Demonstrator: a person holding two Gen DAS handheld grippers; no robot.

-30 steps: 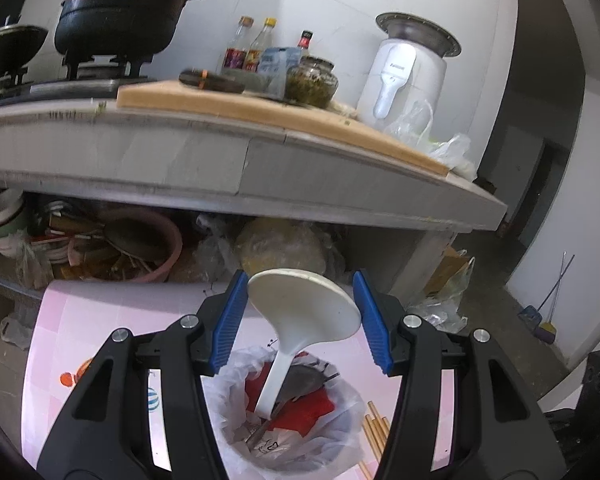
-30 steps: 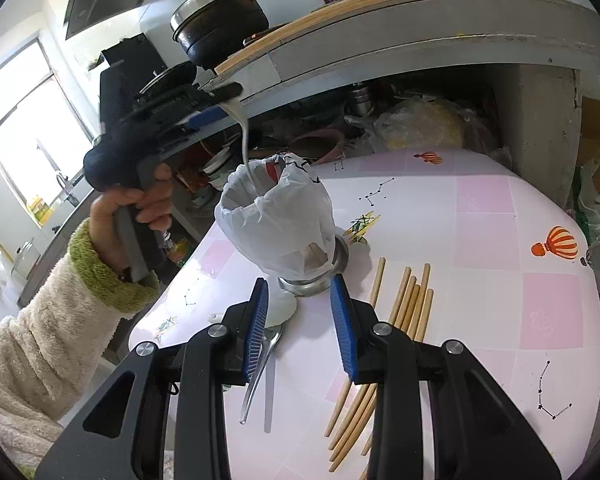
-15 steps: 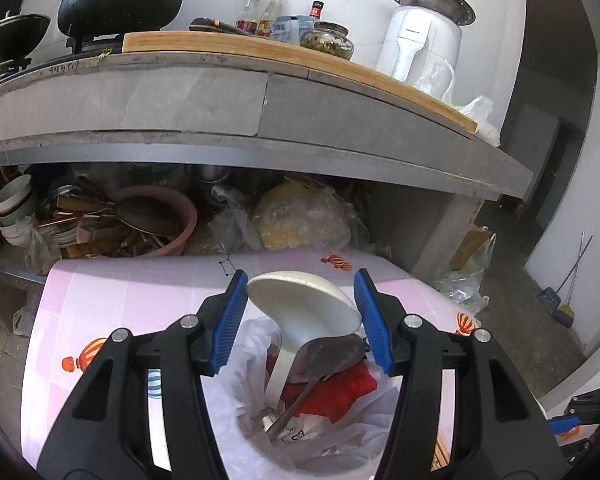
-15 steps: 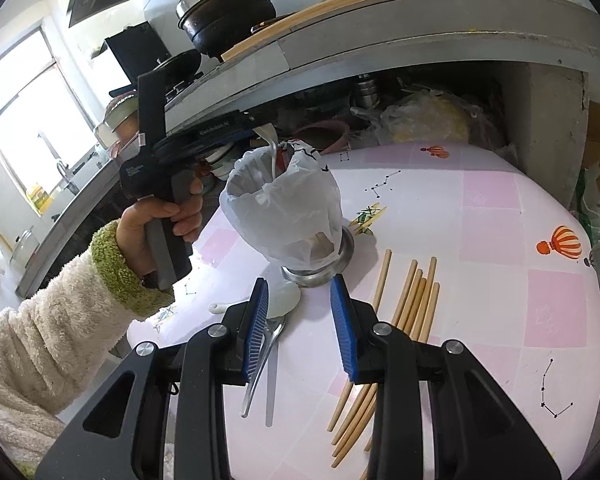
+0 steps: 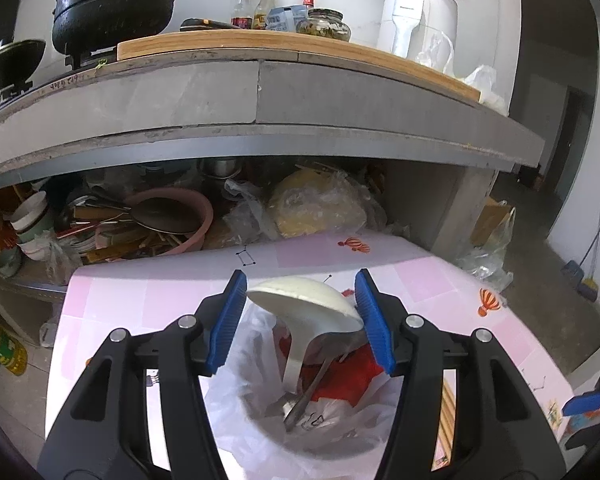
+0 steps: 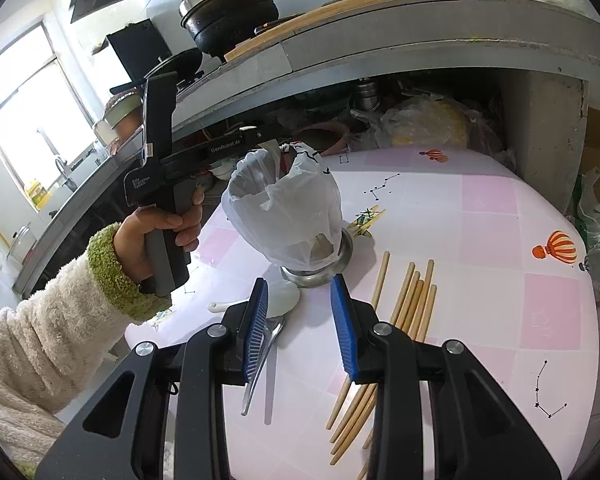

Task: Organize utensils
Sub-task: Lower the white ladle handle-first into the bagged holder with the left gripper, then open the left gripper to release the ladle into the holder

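My left gripper [image 5: 300, 282] is shut on the bowl of a white ladle [image 5: 304, 306], whose handle slants down into a bag-lined metal holder [image 5: 340, 436]. A metal spoon [image 5: 320, 372] leans inside it as well. In the right wrist view a hand holds the left gripper [image 6: 262, 138] over the holder [image 6: 288, 208], where the ladle [image 6: 271, 149] shows at the bag's mouth. My right gripper [image 6: 300, 286] hovers open, with nothing between its fingers, just in front of the holder's base. Below it lie a white soup spoon [image 6: 282, 300], a metal spoon [image 6: 266, 348] and several wooden chopsticks [image 6: 410, 304].
The pink patterned table [image 6: 488, 240] stands against a grey counter ledge [image 5: 260, 96] that overhangs a shelf with a pink basin [image 5: 180, 220], bowls and bags. A black pot [image 5: 116, 4], bottles and a white appliance [image 5: 416, 12] stand on the counter.
My left gripper has sunk toward the holder with the ladle, so the handle reaches deeper into the bag. The right gripper has stayed where it was.
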